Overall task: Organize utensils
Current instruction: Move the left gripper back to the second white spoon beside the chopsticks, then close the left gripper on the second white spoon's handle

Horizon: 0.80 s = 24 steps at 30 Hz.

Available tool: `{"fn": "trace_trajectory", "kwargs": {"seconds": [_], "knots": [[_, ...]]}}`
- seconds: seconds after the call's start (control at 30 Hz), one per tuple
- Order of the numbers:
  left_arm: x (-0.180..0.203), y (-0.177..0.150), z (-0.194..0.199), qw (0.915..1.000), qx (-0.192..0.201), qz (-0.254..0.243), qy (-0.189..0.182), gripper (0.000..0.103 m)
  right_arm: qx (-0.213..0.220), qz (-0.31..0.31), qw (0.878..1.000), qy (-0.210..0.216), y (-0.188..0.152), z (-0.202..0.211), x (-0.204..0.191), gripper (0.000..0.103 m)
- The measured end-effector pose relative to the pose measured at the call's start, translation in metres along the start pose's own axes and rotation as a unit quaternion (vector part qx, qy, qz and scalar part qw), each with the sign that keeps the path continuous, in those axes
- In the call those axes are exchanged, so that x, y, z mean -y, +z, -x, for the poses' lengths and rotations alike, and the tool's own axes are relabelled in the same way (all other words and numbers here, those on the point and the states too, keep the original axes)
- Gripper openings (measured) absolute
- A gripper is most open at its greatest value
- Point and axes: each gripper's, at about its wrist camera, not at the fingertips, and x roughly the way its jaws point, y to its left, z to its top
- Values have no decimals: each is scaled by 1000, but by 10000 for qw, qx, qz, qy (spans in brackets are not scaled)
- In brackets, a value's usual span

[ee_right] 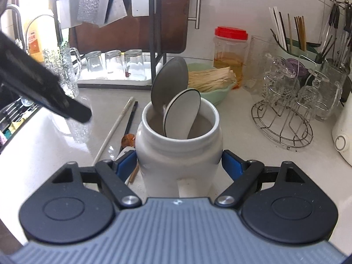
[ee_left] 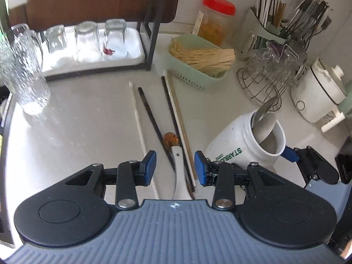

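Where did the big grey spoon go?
The grey metal spoon stands bowl-up inside the white ceramic Starbucks mug, beside a white black-rimmed spoon. The right gripper straddles the mug, just right of the chopsticks on the counter.

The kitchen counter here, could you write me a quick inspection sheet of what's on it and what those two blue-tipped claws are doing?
Surface: pale counter, glossy.
Job's things: white mug holding two spoons; loose chopsticks and a white-handled spoon lying flat.
Clutter: green basket, red-lidded jar, wire glass rack, upturned glasses.
Grippers: left gripper open over the spoon handle; right gripper around the mug.
Cables: nothing seen.
Surroundings: tiled wall, chopstick holder.
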Motion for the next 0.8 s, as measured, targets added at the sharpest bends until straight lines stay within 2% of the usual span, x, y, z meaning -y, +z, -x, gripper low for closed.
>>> {"fn": "trace_trajectory", "kwargs": {"seconds": [0.13, 0.2, 0.27, 0.43, 0.8], "knots": [[6, -1, -13, 9994, 209, 58, 261, 44, 7, -19, 10000, 68, -1, 0, 3, 86], [4, 0, -17, 9983, 160, 382, 413, 44, -18, 59, 9999, 98, -1, 0, 3, 86], [-3, 1, -18, 9969, 221, 673, 346, 44, -53, 111, 9998, 172, -1, 1, 5, 86], [-11, 3, -33, 9956, 135, 622, 689, 44, -60, 142, 9995, 289, -3, 3, 10, 86], [-15, -2, -73, 9981, -508, 291, 166, 43, -100, 30, 9995, 285, -5, 2, 14, 85]]}}
